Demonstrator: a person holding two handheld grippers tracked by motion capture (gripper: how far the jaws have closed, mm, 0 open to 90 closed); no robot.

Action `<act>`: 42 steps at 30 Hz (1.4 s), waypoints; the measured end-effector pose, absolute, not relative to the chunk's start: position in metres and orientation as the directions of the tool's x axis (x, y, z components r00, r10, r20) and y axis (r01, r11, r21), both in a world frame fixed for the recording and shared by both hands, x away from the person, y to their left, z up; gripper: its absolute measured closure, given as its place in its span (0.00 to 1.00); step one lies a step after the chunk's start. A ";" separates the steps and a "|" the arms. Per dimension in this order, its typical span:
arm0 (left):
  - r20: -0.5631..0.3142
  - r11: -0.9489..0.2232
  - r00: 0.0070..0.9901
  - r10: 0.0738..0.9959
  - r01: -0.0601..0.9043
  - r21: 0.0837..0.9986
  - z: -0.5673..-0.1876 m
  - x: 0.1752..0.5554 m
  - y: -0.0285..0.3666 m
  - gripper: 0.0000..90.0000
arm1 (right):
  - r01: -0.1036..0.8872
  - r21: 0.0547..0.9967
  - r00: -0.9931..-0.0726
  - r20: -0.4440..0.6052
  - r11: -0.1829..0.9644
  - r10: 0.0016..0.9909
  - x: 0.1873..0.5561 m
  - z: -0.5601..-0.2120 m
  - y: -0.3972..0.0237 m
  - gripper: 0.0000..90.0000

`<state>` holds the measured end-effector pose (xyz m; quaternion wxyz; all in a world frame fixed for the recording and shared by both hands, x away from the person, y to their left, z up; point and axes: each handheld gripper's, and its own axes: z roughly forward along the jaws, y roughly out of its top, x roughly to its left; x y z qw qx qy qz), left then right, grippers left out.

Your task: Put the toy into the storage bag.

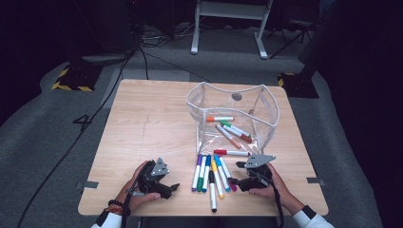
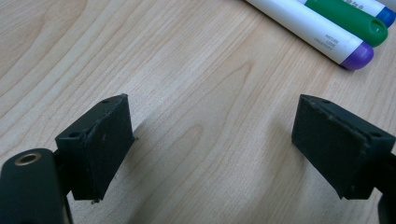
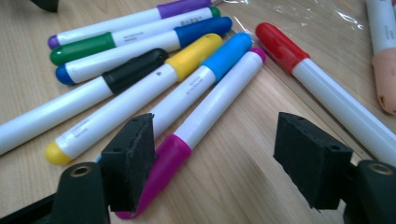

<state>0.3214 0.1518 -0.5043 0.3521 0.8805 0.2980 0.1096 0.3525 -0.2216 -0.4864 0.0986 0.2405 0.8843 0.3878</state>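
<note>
The white marker with the magenta cap (image 3: 187,144) lies at the right end of the row of white felt-tip markers (image 1: 211,173) on the pale wooden table (image 1: 142,128), just in front of the clear plastic pouch (image 1: 233,116); the right gripper (image 3: 215,163) stands over its cap end with jaws wide and bare, the cap lying between them, its tip hidden behind one jaw; whether that jaw touches it I cannot tell. No earlier picture shows motion. Beside the pouch's front edge lies a red-capped white marker (image 3: 322,88), its far end cut off; inside the pouch, several more markers (image 1: 230,130) blur through the plastic. The left gripper (image 2: 212,140) rests well left of the row, jaws apart over bare wood; open tabletop spreads left of the pouch, the near table edge close behind both hands.
</note>
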 end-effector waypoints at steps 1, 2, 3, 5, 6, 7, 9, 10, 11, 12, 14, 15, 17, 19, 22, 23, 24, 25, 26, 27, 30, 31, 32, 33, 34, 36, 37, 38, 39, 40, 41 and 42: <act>-0.017 -0.574 0.798 0.602 0.448 0.685 -0.504 0.321 0.152 0.14 | 0.355 0.731 -0.859 0.008 0.583 0.512 0.354 -0.487 -0.223 0.34; -0.016 -0.575 0.799 0.602 0.447 0.685 -0.504 0.321 0.152 0.14 | 0.361 0.726 -0.853 0.004 0.585 0.523 0.356 -0.488 -0.224 0.36; -0.018 -0.574 0.798 0.602 0.449 0.685 -0.504 0.321 0.152 0.14 | 0.365 0.724 -0.851 0.006 0.586 0.524 0.357 -0.490 -0.226 0.38; -0.016 -0.575 0.799 0.602 0.447 0.685 -0.504 0.321 0.152 0.14 | 0.376 0.716 -0.845 0.004 0.588 0.535 0.361 -0.493 -0.230 0.41; -0.016 -0.575 0.798 0.602 0.447 0.685 -0.504 0.321 0.152 0.14 | 0.385 0.710 -0.841 0.008 0.589 0.540 0.362 -0.494 -0.233 0.45; -0.018 -0.574 0.798 0.602 0.448 0.685 -0.504 0.321 0.152 0.14 | 0.392 0.707 -0.837 0.009 0.589 0.547 0.364 -0.496 -0.235 0.48; -0.018 -0.574 0.798 0.602 0.448 0.685 -0.504 0.321 0.152 0.14 | 0.393 0.714 -0.830 0.004 0.580 0.558 0.366 -0.496 -0.242 0.55; -0.016 -0.576 0.799 0.602 0.447 0.685 -0.504 0.321 0.152 0.14 | 0.395 0.715 -0.828 0.004 0.577 0.561 0.367 -0.496 -0.245 0.60; -0.017 -0.575 0.798 0.602 0.448 0.685 -0.504 0.321 0.152 0.14 | 0.400 0.714 -0.822 0.001 0.575 0.570 0.367 -0.496 -0.249 0.63; -0.018 -0.574 0.798 0.602 0.448 0.685 -0.504 0.321 0.152 0.14 | 0.398 0.717 -0.822 0.002 0.573 0.569 0.367 -0.496 -0.252 0.67; -0.017 -0.574 0.798 0.602 0.448 0.685 -0.504 0.321 0.152 0.14 | 0.390 0.720 -0.823 -0.008 0.574 0.569 0.367 -0.496 -0.258 0.78; -0.016 -0.575 0.798 0.602 0.448 0.685 -0.504 0.321 0.152 0.14 | 0.393 0.720 -0.820 -0.007 0.571 0.573 0.367 -0.496 -0.260 0.80; -0.016 -0.575 0.799 0.602 0.447 0.685 -0.504 0.321 0.152 0.14 | 0.388 0.717 -0.824 -0.012 0.579 0.567 0.367 -0.495 -0.262 0.82; -0.016 -0.576 0.799 0.602 0.447 0.685 -0.504 0.321 0.152 0.14 | 0.380 0.712 -0.829 -0.021 0.591 0.559 0.366 -0.494 -0.261 0.83; -0.016 -0.576 0.799 0.602 0.447 0.685 -0.504 0.321 0.152 0.14 | 0.372 0.699 -0.841 -0.024 0.610 0.540 0.367 -0.492 -0.263 0.83; -0.018 -0.574 0.798 0.602 0.448 0.685 -0.504 0.321 0.152 0.14 | 0.371 0.703 -0.842 -0.022 0.607 0.539 0.367 -0.491 -0.265 0.83; -0.018 -0.574 0.798 0.602 0.448 0.685 -0.504 0.321 0.152 0.14 | 0.370 0.705 -0.843 -0.019 0.605 0.537 0.366 -0.489 -0.267 0.83; -0.017 -0.575 0.798 0.602 0.448 0.685 -0.504 0.321 0.152 0.14 | 0.363 0.707 -0.844 -0.028 0.607 0.536 0.366 -0.487 -0.268 0.83; -0.017 -0.575 0.798 0.602 0.448 0.685 -0.504 0.321 0.152 0.14 | 0.360 0.713 -0.844 -0.025 0.601 0.536 0.365 -0.484 -0.271 0.83; -0.016 -0.575 0.799 0.602 0.447 0.685 -0.504 0.321 0.152 0.14 | 0.355 0.719 -0.848 -0.021 0.598 0.529 0.365 -0.481 -0.272 0.83; -0.016 -0.575 0.798 0.602 0.447 0.685 -0.504 0.321 0.152 0.14 | 0.336 0.736 -0.855 -0.025 0.588 0.519 0.362 -0.471 -0.276 0.83; -0.018 -0.574 0.798 0.602 0.449 0.685 -0.504 0.321 0.152 0.14 | 0.329 0.741 -0.857 -0.025 0.585 0.514 0.360 -0.468 -0.277 0.83; -0.017 -0.575 0.798 0.602 0.448 0.685 -0.504 0.321 0.152 0.14 | 0.319 0.746 -0.860 -0.031 0.584 0.509 0.359 -0.464 -0.277 0.83; -0.017 -0.575 0.798 0.602 0.447 0.685 -0.504 0.321 0.152 0.14 | 0.309 0.752 -0.866 -0.031 0.582 0.500 0.357 -0.459 -0.278 0.83; -0.017 -0.575 0.798 0.602 0.448 0.685 -0.504 0.321 0.152 0.14 | 0.297 0.757 -0.871 -0.034 0.582 0.489 0.355 -0.454 -0.278 0.83; -0.018 -0.574 0.798 0.602 0.448 0.685 -0.504 0.321 0.152 0.14 | 0.271 0.769 -0.878 -0.049 0.579 0.477 0.352 -0.444 -0.278 0.83; -0.017 -0.574 0.798 0.602 0.448 0.685 -0.504 0.321 0.152 0.14 | 0.263 0.778 -0.881 -0.047 0.570 0.471 0.350 -0.439 -0.277 0.84; -0.017 -0.574 0.798 0.602 0.448 0.685 -0.504 0.321 0.152 0.14 | 0.251 0.784 -0.884 -0.054 0.568 0.465 0.349 -0.433 -0.277 0.84; -0.017 -0.575 0.798 0.602 0.448 0.685 -0.504 0.321 0.152 0.14 | 0.236 0.788 -0.887 -0.064 0.568 0.458 0.348 -0.427 -0.277 0.83; -0.018 -0.574 0.798 0.602 0.449 0.685 -0.504 0.321 0.152 0.14 | 0.224 0.794 -0.890 -0.070 0.566 0.450 0.347 -0.421 -0.278 0.83; -0.017 -0.574 0.798 0.602 0.448 0.685 -0.504 0.321 0.152 0.14 | 0.213 0.797 -0.891 -0.079 0.565 0.447 0.347 -0.415 -0.278 0.84; -0.018 -0.574 0.798 0.602 0.449 0.685 -0.504 0.321 0.152 0.14 | 0.199 0.802 -0.893 -0.088 0.563 0.441 0.346 -0.408 -0.278 0.83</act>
